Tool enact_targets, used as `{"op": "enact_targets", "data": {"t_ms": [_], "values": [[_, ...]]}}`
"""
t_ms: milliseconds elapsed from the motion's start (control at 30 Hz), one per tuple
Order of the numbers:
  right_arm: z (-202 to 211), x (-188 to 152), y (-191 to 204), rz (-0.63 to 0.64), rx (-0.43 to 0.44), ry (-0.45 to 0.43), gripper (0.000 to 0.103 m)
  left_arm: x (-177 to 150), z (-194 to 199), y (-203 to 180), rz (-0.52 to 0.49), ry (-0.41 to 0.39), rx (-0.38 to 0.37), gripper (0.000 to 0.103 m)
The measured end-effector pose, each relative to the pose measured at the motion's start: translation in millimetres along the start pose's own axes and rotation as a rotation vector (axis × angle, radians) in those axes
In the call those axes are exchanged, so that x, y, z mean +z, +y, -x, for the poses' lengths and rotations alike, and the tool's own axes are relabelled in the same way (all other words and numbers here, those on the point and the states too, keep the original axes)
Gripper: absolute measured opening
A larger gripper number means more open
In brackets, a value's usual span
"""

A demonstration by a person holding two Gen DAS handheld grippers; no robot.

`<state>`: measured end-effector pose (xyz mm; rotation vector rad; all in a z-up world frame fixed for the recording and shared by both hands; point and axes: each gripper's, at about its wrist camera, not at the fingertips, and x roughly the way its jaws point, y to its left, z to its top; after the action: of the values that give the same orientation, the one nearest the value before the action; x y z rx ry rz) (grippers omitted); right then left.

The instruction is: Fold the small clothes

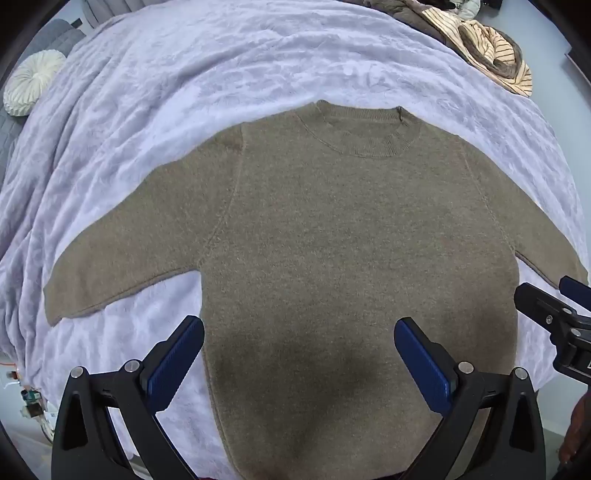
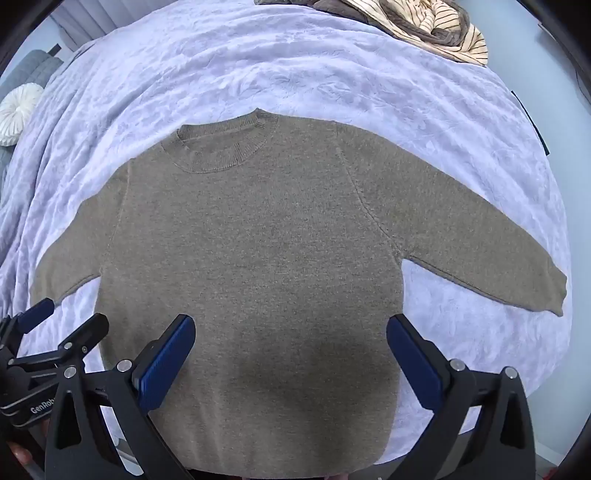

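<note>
A small olive-brown knit sweater [image 1: 332, 240] lies flat and face up on a lavender blanket [image 1: 221, 74], neck away from me, both sleeves spread out to the sides. It also shows in the right wrist view [image 2: 258, 240]. My left gripper [image 1: 299, 332] is open and empty, hovering over the sweater's lower left body. My right gripper [image 2: 291, 328] is open and empty over the lower right body. Each gripper shows at the edge of the other's view: the right gripper [image 1: 554, 306] and the left gripper [image 2: 62, 317].
A pile of striped cream and brown clothes [image 1: 491, 48] lies at the blanket's far right corner, also in the right wrist view [image 2: 424, 22]. A round white pleated cushion [image 1: 33, 81] sits at the far left. The lavender blanket [image 2: 369, 74] drops off at left and right.
</note>
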<state>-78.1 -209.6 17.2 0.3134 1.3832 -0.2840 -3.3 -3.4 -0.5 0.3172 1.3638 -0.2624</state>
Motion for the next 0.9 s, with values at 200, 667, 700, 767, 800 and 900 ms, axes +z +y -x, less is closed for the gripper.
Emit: {"op": "enact_targets", "data": {"t_ms": [200, 667, 700, 767, 800, 900], "values": [[-5, -3, -1, -0.002, -0.024, 0.009, 0.103, 0, -3, 12, 0.045, 0.036, -0.098, 0.103], [-1, 0, 3, 0.017, -0.046, 0.022, 0.103, -5, -1, 11, 0.065, 0.053, -0.100, 0.103], [-1, -1, 3, 0.016, -0.046, 0.022, 0.103, -5, 0, 12, 0.069, 0.053, -0.103, 0.103], [0, -1, 4, 0.019, -0.049, 0.023, 0.103, -5, 0, 12, 0.074, 0.057, -0.105, 0.103], [2, -1, 5, 0.021, -0.049, 0.025, 0.103, -6, -1, 12, 0.076, 0.059, -0.100, 0.103], [2, -2, 6, 0.026, -0.052, 0.026, 0.103, -6, 0, 11, 0.072, 0.058, -0.083, 0.103]]}}
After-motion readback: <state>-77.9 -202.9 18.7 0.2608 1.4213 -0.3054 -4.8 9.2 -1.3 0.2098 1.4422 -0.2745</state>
